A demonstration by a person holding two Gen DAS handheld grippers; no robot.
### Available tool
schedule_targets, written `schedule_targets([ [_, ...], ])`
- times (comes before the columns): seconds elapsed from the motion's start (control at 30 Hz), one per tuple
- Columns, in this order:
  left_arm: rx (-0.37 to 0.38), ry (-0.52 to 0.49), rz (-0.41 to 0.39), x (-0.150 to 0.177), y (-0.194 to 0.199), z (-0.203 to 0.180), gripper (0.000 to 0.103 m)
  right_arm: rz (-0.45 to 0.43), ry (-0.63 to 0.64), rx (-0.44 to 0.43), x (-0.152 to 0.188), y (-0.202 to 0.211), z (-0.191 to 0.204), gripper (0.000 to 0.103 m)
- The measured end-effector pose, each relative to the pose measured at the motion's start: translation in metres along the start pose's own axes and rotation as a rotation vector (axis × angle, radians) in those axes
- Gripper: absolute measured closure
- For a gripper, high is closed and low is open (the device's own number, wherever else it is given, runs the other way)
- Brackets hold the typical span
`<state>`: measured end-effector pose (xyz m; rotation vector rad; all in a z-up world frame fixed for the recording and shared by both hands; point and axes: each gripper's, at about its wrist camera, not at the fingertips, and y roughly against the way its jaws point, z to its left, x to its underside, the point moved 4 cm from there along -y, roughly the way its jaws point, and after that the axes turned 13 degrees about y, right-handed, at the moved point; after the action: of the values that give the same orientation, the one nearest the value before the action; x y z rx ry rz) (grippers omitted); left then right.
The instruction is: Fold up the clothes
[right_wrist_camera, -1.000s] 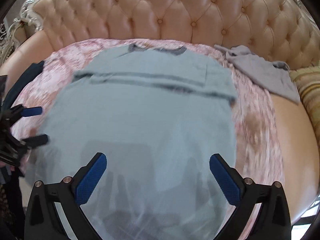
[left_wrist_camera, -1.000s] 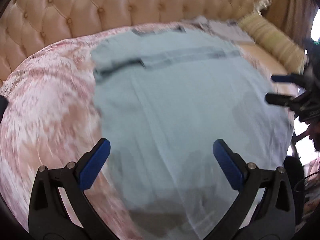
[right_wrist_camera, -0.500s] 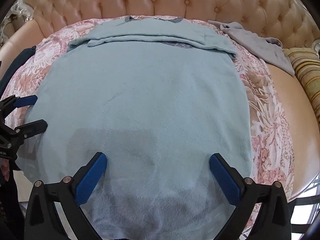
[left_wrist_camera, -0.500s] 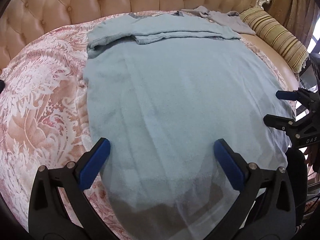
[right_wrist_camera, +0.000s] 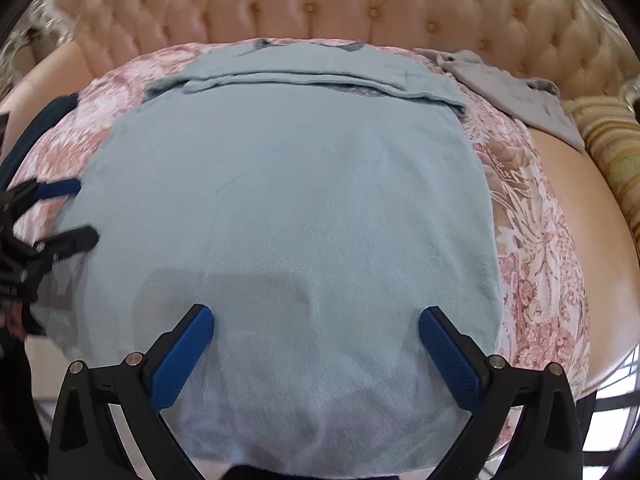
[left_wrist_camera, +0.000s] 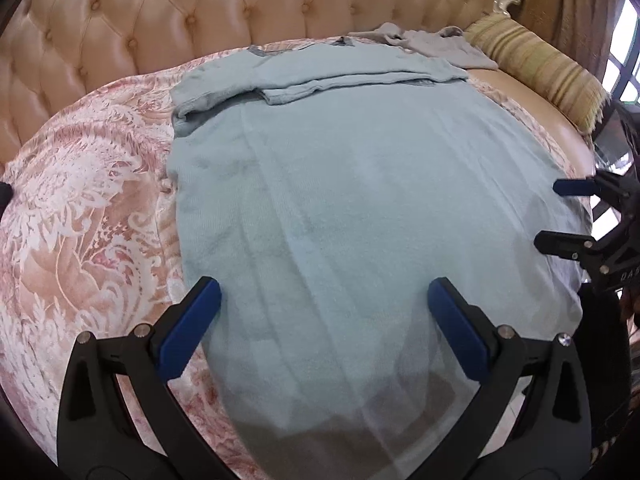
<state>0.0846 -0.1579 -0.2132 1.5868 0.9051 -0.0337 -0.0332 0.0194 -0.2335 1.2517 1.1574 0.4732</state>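
A pale blue-green T-shirt (left_wrist_camera: 360, 200) (right_wrist_camera: 288, 200) lies flat on a pink floral cover, collar towards the backrest, both sleeves folded in across the chest. Its hem hangs over the near edge. My left gripper (left_wrist_camera: 324, 308) hovers open over the hem's left part, blue pads wide apart and holding nothing. My right gripper (right_wrist_camera: 316, 332) is open the same way over the hem's right part. Each gripper also shows side-on in the other's view: the right gripper (left_wrist_camera: 560, 212) and the left gripper (right_wrist_camera: 68, 212).
A tufted beige backrest (right_wrist_camera: 320, 0) runs behind the pink floral cover (left_wrist_camera: 80, 208). A grey garment (right_wrist_camera: 516, 88) lies crumpled at the back right, next to a striped cushion (left_wrist_camera: 540, 64). A dark cloth (right_wrist_camera: 36, 136) sits at the left edge.
Both cameras have settled from a blurred sweep and drawn lower and closer over the shirt's hem. Both grippers stayed open; the shirt has not moved.
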Motion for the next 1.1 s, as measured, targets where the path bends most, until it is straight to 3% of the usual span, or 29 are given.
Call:
schedule_targets([
  [0.13,0.009,-0.043,0.045,0.012,0.009,0.002,0.000,-0.007,-0.033,-0.099,0.020,0.011,-0.019,0.000],
  [0.2,0.005,-0.043,0.016,0.011,0.019,-0.001,0.000,-0.056,-0.100,-0.156,0.029,0.022,-0.035,0.000],
  [0.3,0.019,-0.050,-0.054,0.002,0.031,-0.020,0.000,-0.105,-0.135,-0.079,0.034,0.031,-0.051,0.000],
  [0.6,-0.012,-0.121,-0.003,0.017,0.007,-0.034,0.000,-0.015,0.068,-0.002,0.024,0.003,-0.011,0.000],
  [0.7,-0.003,-0.107,0.027,0.018,0.009,-0.029,0.000,-0.029,-0.003,-0.050,0.036,0.014,-0.028,0.000],
  [0.77,0.001,-0.093,0.041,0.017,0.009,-0.025,0.000,-0.124,-0.091,-0.143,0.045,0.033,-0.043,0.000],
  [1.0,-0.002,-0.093,0.036,0.022,0.007,-0.024,0.000,-0.143,-0.184,-0.197,0.077,0.028,-0.068,0.000],
  [1.1,-0.004,-0.096,0.038,0.021,0.007,-0.024,0.000,-0.218,-0.219,-0.236,0.081,0.032,-0.070,0.006],
])
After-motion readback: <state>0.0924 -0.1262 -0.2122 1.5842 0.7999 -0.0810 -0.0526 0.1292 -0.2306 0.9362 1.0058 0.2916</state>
